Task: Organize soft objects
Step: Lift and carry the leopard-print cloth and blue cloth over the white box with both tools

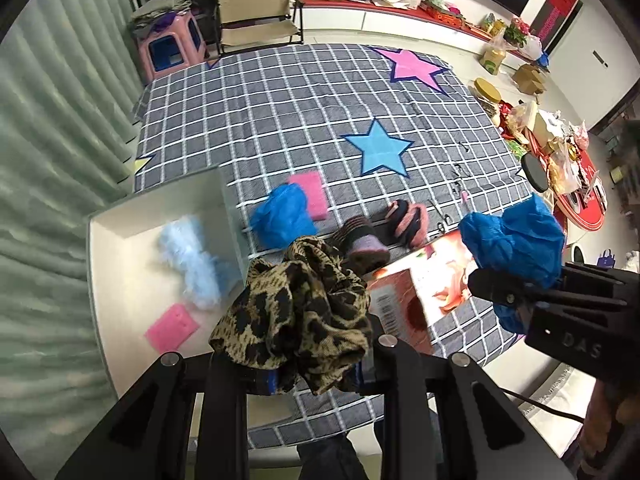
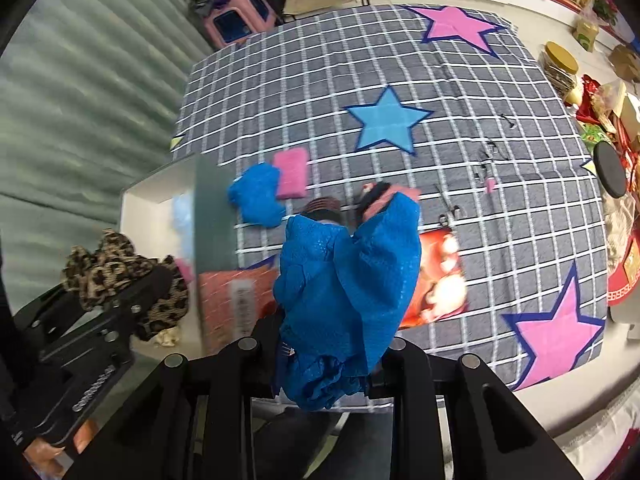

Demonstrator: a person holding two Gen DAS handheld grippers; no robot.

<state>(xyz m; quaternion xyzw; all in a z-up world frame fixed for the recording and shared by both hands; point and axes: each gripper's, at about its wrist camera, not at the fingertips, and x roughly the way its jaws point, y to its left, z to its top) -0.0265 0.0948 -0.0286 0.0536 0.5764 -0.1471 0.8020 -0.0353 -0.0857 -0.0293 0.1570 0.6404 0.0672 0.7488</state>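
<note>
Leopard-print cloth bunches between the left gripper fingers, clamped, at the white tray's near edge. Crumpled blue plastic is pinched in the right gripper, above the checked mat.

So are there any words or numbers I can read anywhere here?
"DAS": raised letters on the black body of the right gripper, seen from the left wrist view.
Barcode label on the pink box: print too blurred to read.
Lettering on the left gripper body, in the right wrist view: too blurred to read.
</note>
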